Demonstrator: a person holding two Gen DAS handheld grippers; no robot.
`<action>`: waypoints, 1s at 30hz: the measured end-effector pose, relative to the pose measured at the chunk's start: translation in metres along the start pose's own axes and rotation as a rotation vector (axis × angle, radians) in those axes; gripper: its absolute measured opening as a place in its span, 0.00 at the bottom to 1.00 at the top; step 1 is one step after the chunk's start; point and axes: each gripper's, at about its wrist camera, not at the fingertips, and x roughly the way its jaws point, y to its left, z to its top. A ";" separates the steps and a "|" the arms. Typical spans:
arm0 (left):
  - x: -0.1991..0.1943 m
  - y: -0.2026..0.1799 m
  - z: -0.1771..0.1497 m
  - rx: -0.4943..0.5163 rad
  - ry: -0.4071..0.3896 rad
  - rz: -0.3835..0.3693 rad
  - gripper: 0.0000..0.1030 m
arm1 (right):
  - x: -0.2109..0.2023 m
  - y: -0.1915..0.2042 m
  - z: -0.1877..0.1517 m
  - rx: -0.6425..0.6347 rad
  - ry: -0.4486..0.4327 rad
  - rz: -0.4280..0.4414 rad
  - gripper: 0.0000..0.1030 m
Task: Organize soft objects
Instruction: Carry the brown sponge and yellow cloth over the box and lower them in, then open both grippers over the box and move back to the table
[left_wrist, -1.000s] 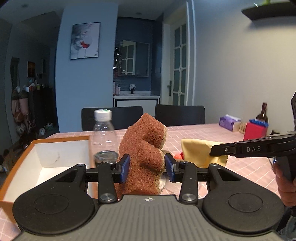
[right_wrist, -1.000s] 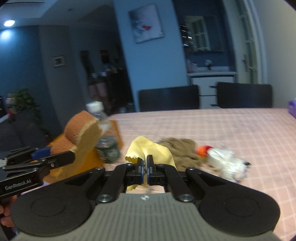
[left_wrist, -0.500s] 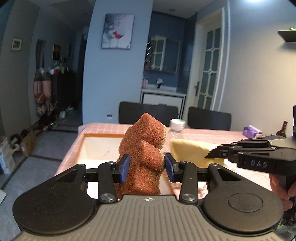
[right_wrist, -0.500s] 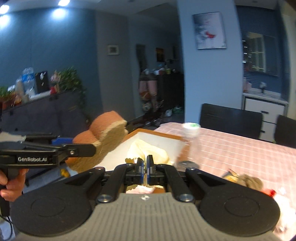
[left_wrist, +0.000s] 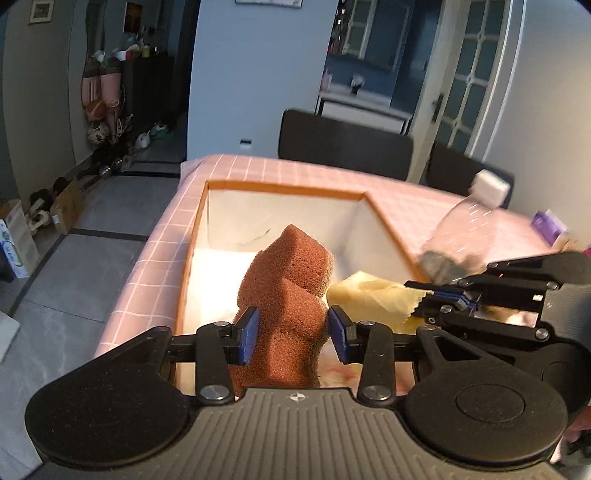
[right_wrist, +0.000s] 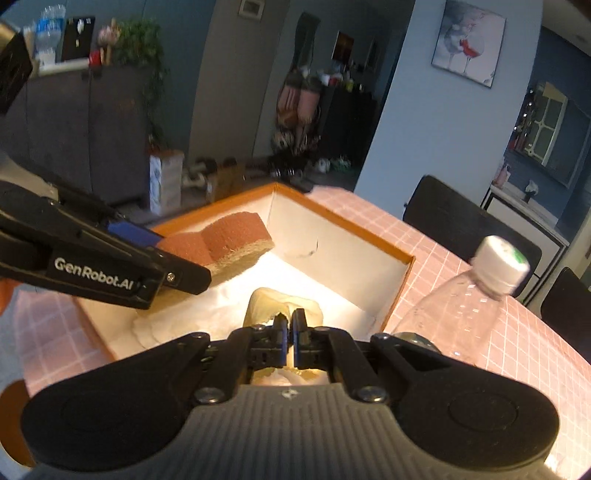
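On my left, I am holding the left gripper (left_wrist: 291, 330) clamped on the brown sponge (left_wrist: 286, 291), its blue pads (left_wrist: 246, 334) pressing into both sides; the sponge is hanging over the open orange-rimmed box (left_wrist: 280, 186), which is sitting on the pink checked tablecloth (left_wrist: 155, 254); moving rightward, I am keeping the right gripper (right_wrist: 289, 341) pinched together on the yellow cloth (right_wrist: 284, 308), and the cloth is drooping inside the box's white interior, just beside the sponge; further right, a clear plastic bottle (right_wrist: 465, 306) with a white cap is leaning tilted just outside the box wall; at the far right, black chairs (right_wrist: 469, 225) are standing behind the table
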 end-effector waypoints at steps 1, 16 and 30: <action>0.005 0.000 0.001 0.008 0.011 0.012 0.45 | 0.008 -0.002 0.002 -0.006 0.015 -0.003 0.00; 0.029 0.004 -0.008 0.107 0.116 0.092 0.46 | 0.064 -0.008 -0.003 -0.115 0.131 0.005 0.05; 0.010 -0.001 -0.002 0.080 0.097 0.099 0.65 | 0.039 -0.003 0.000 -0.133 0.076 0.043 0.31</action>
